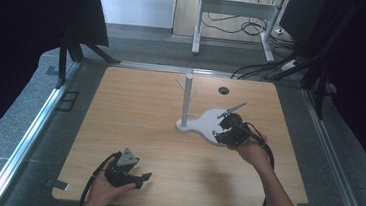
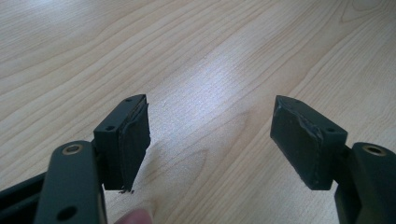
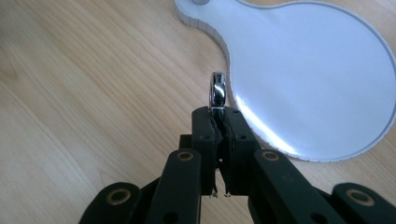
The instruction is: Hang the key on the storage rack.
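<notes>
A small shiny silver ring (image 3: 218, 88) stands upright in the tips of my right gripper (image 3: 218, 114), whose jaws are shut on it. The ring hangs just above the wood, beside the near edge of a white jewellery stand's flat base (image 3: 317, 79). In the high view my right gripper (image 1: 221, 131) is over the front right of that base (image 1: 204, 121), from which a white post (image 1: 187, 98) with thin side branches rises. My left gripper (image 1: 136, 179) rests near the table's front edge, its jaws wide open (image 2: 210, 130) over bare wood with nothing between them.
The wooden table (image 1: 145, 114) has a round cable hole (image 1: 223, 90) at the back right. Metal rails run along both sides of the table. A white desk frame (image 1: 237, 10) and loose cables lie on the floor beyond the far edge.
</notes>
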`<act>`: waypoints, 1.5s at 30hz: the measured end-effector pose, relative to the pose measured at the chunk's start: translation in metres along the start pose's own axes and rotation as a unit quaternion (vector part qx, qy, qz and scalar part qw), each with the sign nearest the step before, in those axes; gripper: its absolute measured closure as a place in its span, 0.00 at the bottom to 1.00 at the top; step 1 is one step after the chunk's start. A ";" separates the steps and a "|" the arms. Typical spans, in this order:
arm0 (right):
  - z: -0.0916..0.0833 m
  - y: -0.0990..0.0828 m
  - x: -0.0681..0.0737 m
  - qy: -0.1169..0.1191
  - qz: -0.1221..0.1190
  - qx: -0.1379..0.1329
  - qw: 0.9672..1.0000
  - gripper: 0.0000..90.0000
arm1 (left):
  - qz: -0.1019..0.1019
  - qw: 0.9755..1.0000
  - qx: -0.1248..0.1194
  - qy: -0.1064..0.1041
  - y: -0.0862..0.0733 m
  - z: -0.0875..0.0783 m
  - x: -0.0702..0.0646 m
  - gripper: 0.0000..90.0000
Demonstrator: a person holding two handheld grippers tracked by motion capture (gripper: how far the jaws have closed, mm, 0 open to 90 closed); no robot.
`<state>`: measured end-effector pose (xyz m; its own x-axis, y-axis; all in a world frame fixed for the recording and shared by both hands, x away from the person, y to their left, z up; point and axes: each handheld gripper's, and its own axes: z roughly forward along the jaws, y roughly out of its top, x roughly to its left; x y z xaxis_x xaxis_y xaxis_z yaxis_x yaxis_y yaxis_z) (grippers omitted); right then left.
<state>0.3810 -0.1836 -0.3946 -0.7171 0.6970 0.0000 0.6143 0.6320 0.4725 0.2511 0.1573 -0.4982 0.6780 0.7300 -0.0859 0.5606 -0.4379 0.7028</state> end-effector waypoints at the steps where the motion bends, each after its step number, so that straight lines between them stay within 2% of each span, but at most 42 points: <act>1: 0.000 0.001 0.000 -0.001 0.000 0.000 1.000 0.95 | 0.000 1.000 0.000 0.001 0.000 0.000 0.000 0.32; 21: -0.002 0.023 -0.009 -0.019 0.003 -0.009 1.000 0.95 | 0.003 1.000 0.003 -0.003 0.000 0.002 -0.002 0.32; 23: -0.004 0.025 -0.010 -0.016 0.005 -0.017 1.000 0.95 | 0.003 1.000 0.003 -0.003 0.000 0.002 -0.002 0.32; 30: -0.005 0.031 -0.016 -0.013 0.010 -0.021 1.000 0.94 | 0.003 1.000 0.003 -0.004 0.000 0.003 -0.003 0.32; 45: -0.004 0.042 -0.027 -0.020 0.024 -0.033 0.999 0.94 | 0.004 1.000 0.004 -0.005 0.000 0.004 -0.004 0.32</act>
<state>0.4248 -0.1772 -0.3712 -0.6731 0.7394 -0.0113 0.6233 0.5755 0.5293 0.2503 0.1521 -0.5006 0.6870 0.7214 -0.0878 0.5590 -0.4474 0.6981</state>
